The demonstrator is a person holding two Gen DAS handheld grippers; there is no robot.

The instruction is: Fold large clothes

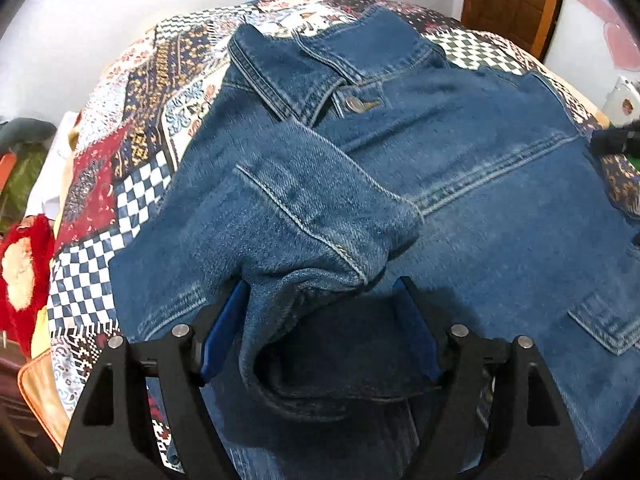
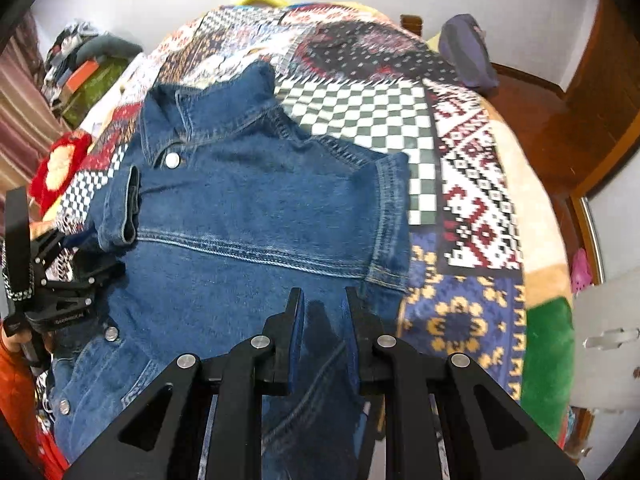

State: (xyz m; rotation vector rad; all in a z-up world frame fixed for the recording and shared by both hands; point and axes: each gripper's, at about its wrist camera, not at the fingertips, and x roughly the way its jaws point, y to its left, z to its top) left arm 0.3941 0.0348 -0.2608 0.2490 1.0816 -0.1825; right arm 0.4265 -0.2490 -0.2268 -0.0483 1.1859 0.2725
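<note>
A blue denim jacket (image 1: pixel 440 168) lies front up on a bed covered by a patchwork quilt (image 1: pixel 132 184) of checkered, floral and geometric squares. Its collar (image 1: pixel 276 80) points toward the far edge of the bed, and a metal button (image 1: pixel 354 104) is fastened just below it. One sleeve (image 1: pixel 304 216) is folded in across the chest, its cuff end lying between the blue-padded fingers of the left gripper (image 1: pixel 320 300), whose jaws stand wide around the cloth without pinching it. Paler double stitching runs across the chest, and a pocket flap (image 1: pixel 604 320) shows near the right edge.

In the right wrist view the jacket (image 2: pixel 248 208) looks the same: collar away, folded cuff (image 2: pixel 128 208) on the left, more metal buttons down the front edge. The right gripper (image 2: pixel 323 300) hovers just above the denim by the right shoulder seam, its jaws at a narrow gap with nothing between them.

Around the bed: a red and cream plush toy (image 1: pixel 20 272) at the left edge, a pile of clothes and boxes (image 2: pixel 88 72) against the wall, a purple-grey bag (image 2: pixel 468 52) at the far corner, and a wooden door (image 1: pixel 516 0). Small white lettering on the left gripper's body (image 2: pixel 60 304) is too blurred to read.
</note>
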